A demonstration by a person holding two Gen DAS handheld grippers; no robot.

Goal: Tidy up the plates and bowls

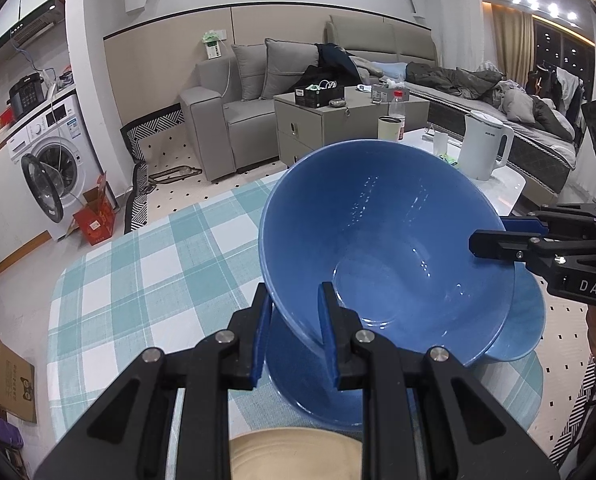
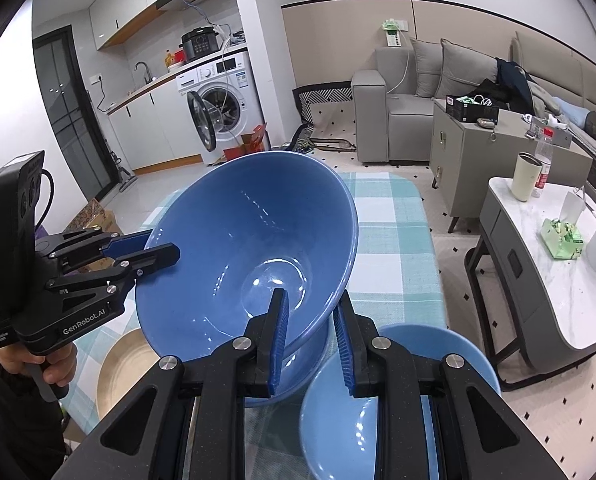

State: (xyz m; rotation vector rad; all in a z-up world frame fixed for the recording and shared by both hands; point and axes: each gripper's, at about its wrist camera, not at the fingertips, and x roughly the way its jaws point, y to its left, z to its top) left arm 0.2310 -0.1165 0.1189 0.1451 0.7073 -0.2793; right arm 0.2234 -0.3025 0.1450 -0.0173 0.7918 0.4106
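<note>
Your counter (image 1: 145, 264), under its teal checked cloth, carries everything here, and the big blue bowl (image 1: 378, 240) hangs tilted above it, toward the end nearest the sofa side, its mouth tipped up and away from you. You hold it from two sides at once: the left tongs (image 1: 293, 332) pinch the near rim, one pad inside the wall and one outside, while the right tongs (image 2: 312, 340) pinch the rim a quarter-turn round in the same way. Below and just right of the bowl's foot sits a smaller blue bowl (image 2: 398, 400), and that is the relation that matters: it lies closer to your right hand, directly under those tongs, so a nesting move would probably mean levelling the big bowl and carrying it rightward and down. Judging by the sizes, the small one fits inside the large one, not the reverse. At the counter's near edge lies a cream plate (image 2: 125, 372), nearer your left hand (image 2: 51, 364).
</note>
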